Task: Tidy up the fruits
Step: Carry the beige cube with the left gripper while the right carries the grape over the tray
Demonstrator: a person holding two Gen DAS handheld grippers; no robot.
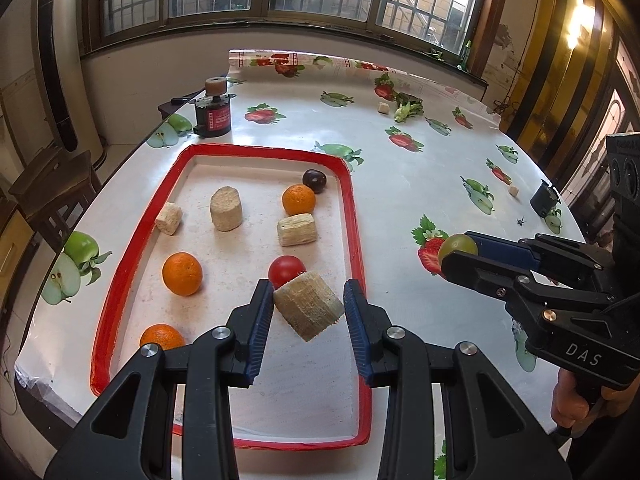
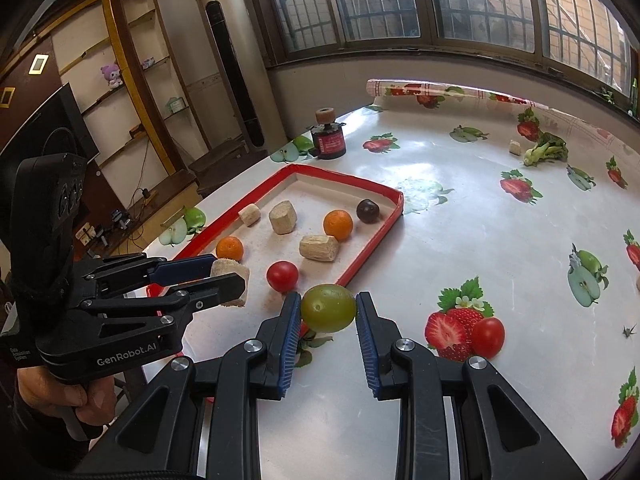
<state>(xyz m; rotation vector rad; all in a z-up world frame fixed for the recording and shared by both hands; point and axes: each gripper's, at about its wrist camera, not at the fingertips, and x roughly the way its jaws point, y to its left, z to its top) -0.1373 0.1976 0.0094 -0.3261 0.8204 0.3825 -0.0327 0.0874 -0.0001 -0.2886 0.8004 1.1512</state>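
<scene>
So the tray point(image 1: 352, 216) was already pretty loaded at this point. Inside it I counted three oranges point(image 1: 182, 273), a red tomato point(image 1: 286, 270), a dark plum point(image 1: 314, 180) up in the far corner, plus three pale cork-looking chunks point(image 1: 226, 208) scattered around.

The left gripper point(image 1: 308, 310) was over the near end of the tray with a fourth chunk point(image 1: 308, 306) sitting between its jaws. Honestly the pads looked just at its sides, the left one touching, the right one with a sliver of gap, so I couldn't tell if it was truly clamped or barely holding. The side view from the other camera did show the chunk up between the fingers, off the tray floor.

The right gripper point(image 2: 328, 308) had its jaws pinched on a green grape point(image 2: 329, 307), held just outside the tray's near right rim, above the tablecloth point(image 2: 460, 220).

What was left, by my guess: the grape needed to go in the tray, and there was a second tomato point(image 2: 487, 337) sitting on the cloth well to the right, on a printed strawberry. Some broccoli point(image 2: 546, 152) and a couple of small chunks were far back on the table too, though I couldn't say whether those counted. I'd call it well past halfway, maybe two or three pieces to go.
</scene>
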